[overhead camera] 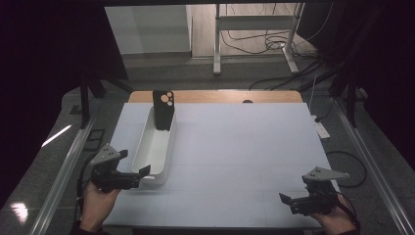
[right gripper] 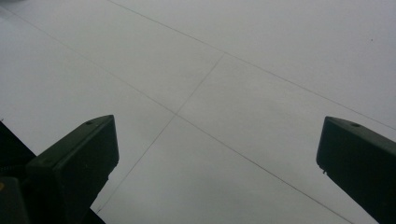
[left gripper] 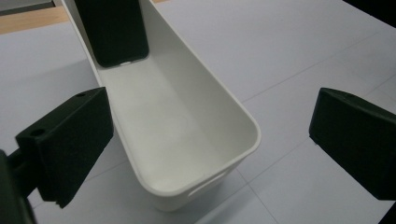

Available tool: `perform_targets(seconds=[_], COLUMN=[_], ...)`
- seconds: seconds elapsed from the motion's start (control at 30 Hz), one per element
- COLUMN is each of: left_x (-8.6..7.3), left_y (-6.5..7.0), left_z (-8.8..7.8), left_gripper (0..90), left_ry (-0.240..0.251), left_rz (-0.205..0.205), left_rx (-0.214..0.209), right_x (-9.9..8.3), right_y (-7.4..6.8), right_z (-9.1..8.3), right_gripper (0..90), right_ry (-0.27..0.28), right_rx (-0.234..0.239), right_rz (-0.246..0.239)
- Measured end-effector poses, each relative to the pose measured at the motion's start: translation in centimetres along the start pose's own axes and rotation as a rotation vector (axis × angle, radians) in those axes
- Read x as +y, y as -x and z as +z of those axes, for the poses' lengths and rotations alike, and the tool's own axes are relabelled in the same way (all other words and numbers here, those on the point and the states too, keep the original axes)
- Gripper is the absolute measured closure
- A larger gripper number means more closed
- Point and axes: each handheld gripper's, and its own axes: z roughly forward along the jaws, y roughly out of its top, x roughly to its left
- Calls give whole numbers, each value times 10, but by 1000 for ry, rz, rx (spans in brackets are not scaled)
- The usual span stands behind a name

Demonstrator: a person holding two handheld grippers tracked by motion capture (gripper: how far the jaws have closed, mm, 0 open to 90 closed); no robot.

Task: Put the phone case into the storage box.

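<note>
Left claw [overhead camera: 134,169] spread wide, poised at near end of white bin [left gripper: 187,140], touching nothing. Black phone case [overhead camera: 163,109] leaning upright at bin's far end, no readable writing. Right claw [overhead camera: 285,198] spread too, over bare bench [overhead camera: 244,147].

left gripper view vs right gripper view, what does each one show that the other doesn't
The left gripper view has the white bin between the left gripper fingers, with a black phone case standing at the bin's far end and a strip of wooden table edge. The right gripper view has the right gripper, its fingers spread over bare mat. Both share the pale seamed mat and wide-open black fingers.
</note>
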Motion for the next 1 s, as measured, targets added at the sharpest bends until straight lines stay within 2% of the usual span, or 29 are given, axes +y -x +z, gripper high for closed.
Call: perform_targets(seconds=[0.5,1.0], left_x=[-15,-30], left_y=[5,11], left_z=[-21,-34], left_gripper=[5,6], left_ry=[12,4], left_rz=[-15,-10], left_rx=[22,60], right_x=[0,0], right_y=[0,0], right_z=[0,0], right_gripper=[0,0], right_ry=[1,1], right_rx=[-6,-8], right_rz=[6,6])
